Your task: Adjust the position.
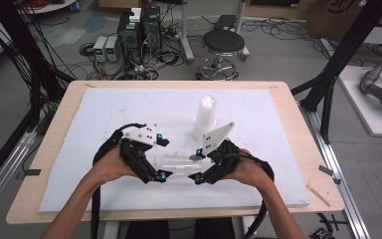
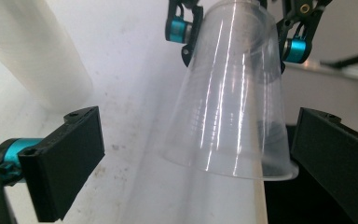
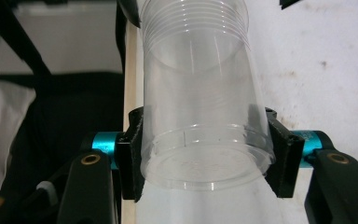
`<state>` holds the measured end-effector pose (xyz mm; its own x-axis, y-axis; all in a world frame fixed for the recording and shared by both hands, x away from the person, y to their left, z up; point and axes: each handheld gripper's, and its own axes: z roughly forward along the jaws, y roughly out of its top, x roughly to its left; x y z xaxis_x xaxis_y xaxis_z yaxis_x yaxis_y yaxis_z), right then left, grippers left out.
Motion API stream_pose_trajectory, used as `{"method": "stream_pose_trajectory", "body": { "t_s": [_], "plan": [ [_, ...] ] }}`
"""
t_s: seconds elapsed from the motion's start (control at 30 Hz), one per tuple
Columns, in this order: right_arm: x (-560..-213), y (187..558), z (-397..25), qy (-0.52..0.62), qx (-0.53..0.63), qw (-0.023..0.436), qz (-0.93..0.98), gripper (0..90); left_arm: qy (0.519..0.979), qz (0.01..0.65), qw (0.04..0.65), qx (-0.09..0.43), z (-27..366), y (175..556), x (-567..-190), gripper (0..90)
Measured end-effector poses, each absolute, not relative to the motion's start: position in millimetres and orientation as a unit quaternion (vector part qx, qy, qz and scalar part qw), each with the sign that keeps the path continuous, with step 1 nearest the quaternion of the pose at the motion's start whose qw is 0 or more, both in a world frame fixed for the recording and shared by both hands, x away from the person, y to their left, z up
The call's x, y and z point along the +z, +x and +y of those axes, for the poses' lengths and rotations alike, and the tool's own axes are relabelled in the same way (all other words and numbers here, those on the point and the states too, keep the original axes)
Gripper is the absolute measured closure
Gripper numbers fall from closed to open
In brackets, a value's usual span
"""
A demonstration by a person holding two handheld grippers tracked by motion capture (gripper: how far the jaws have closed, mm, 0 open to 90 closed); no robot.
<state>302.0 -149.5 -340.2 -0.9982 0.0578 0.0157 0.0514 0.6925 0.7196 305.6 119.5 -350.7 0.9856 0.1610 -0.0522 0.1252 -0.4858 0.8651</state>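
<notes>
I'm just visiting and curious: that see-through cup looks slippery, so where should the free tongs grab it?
At the wide open rim of the clear cup, coming from the left, opposite the right tongs clamped on its narrow base. The left tongs stand open either side of that rim; the cup lies level.

Beyond your light wooden desk (image 1: 288, 107) with its white foam sheet (image 1: 129, 107): round black swivel stool (image 1: 223, 43), black computer towers (image 1: 139, 30), tangled floor cables (image 1: 154, 62).

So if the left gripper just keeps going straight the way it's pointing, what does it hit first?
Most likely the clear plastic cup: its wide rim sits between the open jaws of the left gripper, while the right gripper clamps its base. Depth is hard to judge.
</notes>
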Motion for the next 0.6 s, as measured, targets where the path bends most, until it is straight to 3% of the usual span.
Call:
{"method": "stream_pose_trajectory", "body": {
  "t_s": [0.37,0.6],
  "plan": [
    [-362.7,302.3,-169.2,0.052,0.471,0.007,0.881,42.3,0.797,0.098,0.594,0.04,135.9,296.8,-382.3,2.3],
    [-377.5,302.2,-173.8,0.065,0.51,-0.001,0.858,42.3,0.778,0.114,0.616,0.05,140.4,294.2,-400.9,2.4]
  ]
}}
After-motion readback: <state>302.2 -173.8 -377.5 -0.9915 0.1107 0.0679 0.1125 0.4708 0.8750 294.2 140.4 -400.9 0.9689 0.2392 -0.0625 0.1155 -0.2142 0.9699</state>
